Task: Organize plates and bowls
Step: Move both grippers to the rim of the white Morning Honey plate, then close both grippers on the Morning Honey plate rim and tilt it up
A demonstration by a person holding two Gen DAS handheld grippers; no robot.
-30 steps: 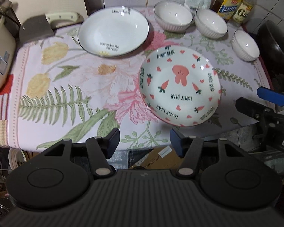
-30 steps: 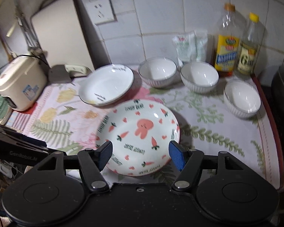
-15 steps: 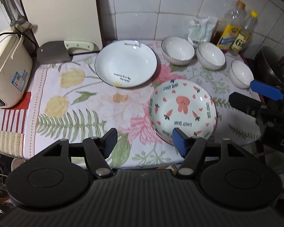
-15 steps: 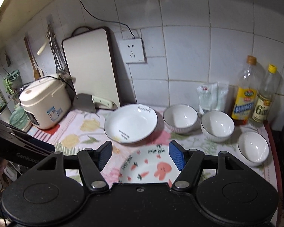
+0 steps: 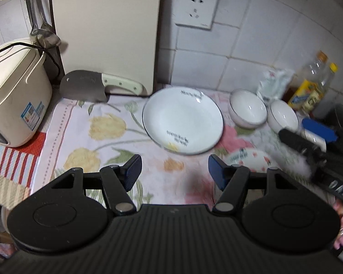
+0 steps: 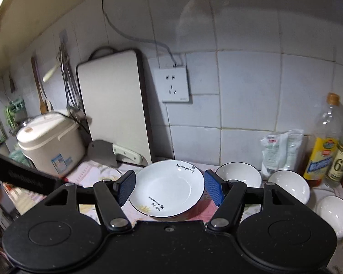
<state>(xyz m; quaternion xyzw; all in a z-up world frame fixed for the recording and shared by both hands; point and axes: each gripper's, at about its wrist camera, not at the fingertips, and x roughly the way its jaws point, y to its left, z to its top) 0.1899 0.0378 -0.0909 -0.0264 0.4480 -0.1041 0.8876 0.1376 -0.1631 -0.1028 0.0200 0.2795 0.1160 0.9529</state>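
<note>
Both our grippers have tilted up toward the wall | left gripper [image 5: 175,171] fingers spread, empty | right gripper [image 6: 168,190] fingers spread, empty | white plate [image 6: 167,188] on surface [image 5: 80,123]

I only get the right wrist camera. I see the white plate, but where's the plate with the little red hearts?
Observer: The left wrist view shows the patterned plate lying just in front of the white plate, partly hidden behind the left gripper.
Operator: Is my gripper near it?
Observer: Your right gripper shows just to the right of that plate, not touching it.
Operator: What's the other gripper doing?
Observer: It's open and empty, above the flowered cloth.
</note>
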